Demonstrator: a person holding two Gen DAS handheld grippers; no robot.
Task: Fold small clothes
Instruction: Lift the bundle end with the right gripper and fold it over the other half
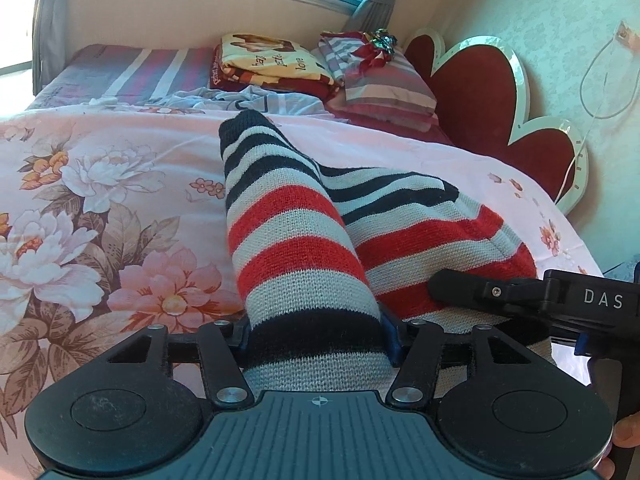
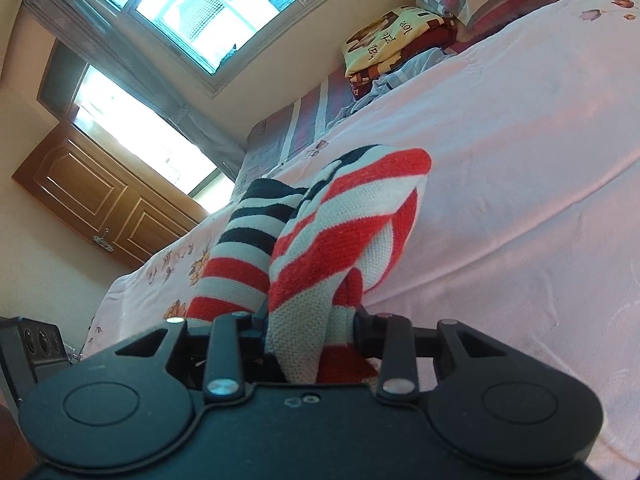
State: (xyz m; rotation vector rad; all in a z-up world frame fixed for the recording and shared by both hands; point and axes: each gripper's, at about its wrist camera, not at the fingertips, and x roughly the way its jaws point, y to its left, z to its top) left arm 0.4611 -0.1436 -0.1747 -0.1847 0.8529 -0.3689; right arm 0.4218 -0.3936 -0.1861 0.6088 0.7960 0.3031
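A striped knit garment (image 1: 304, 240) in red, grey and dark navy lies on the pink floral bedsheet (image 1: 100, 208). My left gripper (image 1: 316, 340) is shut on its near edge, the fabric bunched between the fingers. My right gripper (image 2: 308, 336) is shut on another part of the same garment (image 2: 344, 232), which rises in folds in front of it. The right gripper's finger (image 1: 452, 284) shows in the left wrist view, resting on the garment at the right.
Folded blankets (image 1: 272, 60) and striped pillows (image 1: 384, 84) are stacked at the bed's far end by a red scalloped headboard (image 1: 480, 92). A light crumpled cloth (image 1: 260, 100) lies beyond the garment. A window (image 2: 208, 12) and a wooden door (image 2: 100, 200) are behind the bed.
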